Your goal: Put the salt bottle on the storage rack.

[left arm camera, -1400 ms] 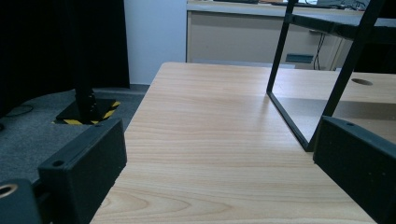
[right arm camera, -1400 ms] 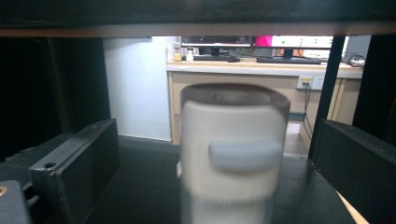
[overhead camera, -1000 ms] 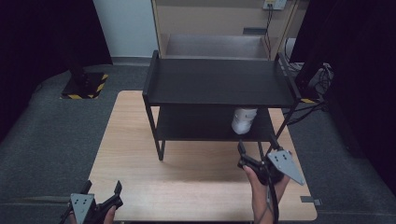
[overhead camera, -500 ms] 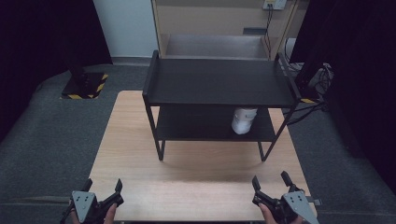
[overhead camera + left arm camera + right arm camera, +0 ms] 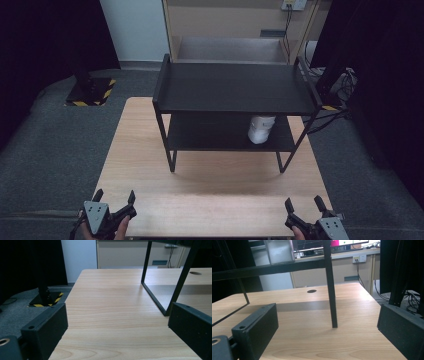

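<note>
White cup (image 5: 261, 129) sitting on lower shelf of black rack (image 5: 235, 89), right side, seemingly placed there. Left gripper (image 5: 114, 209) and right gripper (image 5: 303, 220) resting at near edge of surface (image 5: 150, 150), well clear of rack, jaws open, empty. Right gripper, earlier near rack's right front leg, now withdrawn, jaws closing slightly.

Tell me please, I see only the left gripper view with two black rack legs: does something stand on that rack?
Observer: Yes, a white container stands on the lower shelf, toward its right end.
Operator: Does the right gripper hold anything?
Observer: No. The right gripper is at the near right corner of the table; its fingers have just been closing a little, and nothing is between them.
Operator: And the top shelf?
Observer: The top shelf is bare in the high view.
</note>
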Demonstrator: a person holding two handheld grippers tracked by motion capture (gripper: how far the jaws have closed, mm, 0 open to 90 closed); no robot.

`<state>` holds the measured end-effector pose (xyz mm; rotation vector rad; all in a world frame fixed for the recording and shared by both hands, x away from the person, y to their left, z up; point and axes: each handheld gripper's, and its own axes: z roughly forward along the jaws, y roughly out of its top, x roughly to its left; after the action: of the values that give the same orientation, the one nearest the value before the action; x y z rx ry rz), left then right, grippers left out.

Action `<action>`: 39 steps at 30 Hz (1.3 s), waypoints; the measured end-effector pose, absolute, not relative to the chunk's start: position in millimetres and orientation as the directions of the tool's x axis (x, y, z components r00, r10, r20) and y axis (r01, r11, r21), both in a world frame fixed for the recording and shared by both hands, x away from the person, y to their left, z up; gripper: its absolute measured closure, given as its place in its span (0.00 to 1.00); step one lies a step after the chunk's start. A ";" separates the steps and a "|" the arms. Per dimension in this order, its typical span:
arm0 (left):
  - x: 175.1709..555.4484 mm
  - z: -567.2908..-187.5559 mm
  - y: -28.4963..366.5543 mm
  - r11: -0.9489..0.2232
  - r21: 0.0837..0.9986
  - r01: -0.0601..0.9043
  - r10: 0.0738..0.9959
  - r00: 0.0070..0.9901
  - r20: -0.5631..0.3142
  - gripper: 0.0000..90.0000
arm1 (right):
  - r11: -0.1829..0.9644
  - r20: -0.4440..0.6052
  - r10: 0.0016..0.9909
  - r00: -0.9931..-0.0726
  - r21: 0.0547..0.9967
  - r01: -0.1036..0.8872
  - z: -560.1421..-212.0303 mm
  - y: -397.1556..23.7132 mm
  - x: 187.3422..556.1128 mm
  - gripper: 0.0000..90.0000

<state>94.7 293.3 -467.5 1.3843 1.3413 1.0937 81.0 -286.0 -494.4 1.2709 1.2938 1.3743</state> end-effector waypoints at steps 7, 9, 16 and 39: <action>94.6 -470.4 295.3 -0.026 0.974 0.225 1.000 0.015 0.023 0.01 | -0.118 0.125 0.984 -0.124 0.991 0.068 -499.3 -297.2 79.9 0.04; 93.4 -470.2 295.6 -0.029 0.973 0.227 1.000 0.011 0.027 0.01 | -0.127 0.135 0.983 -0.121 0.989 0.071 -500.8 -298.7 78.9 0.04; 89.3 -469.7 295.8 -0.025 0.974 0.224 1.000 0.011 0.023 0.01 | -0.143 0.153 0.980 -0.131 0.987 0.078 -504.3 -296.8 77.0 0.04; 90.5 -467.9 294.1 -0.038 0.974 0.226 0.999 0.009 0.037 0.02 | -0.164 0.176 0.975 -0.139 0.982 0.093 -516.0 -288.6 85.3 0.04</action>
<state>90.5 294.1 -467.9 1.4062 1.3535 1.1175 85.3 -288.6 -516.0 1.3251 1.2935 1.4079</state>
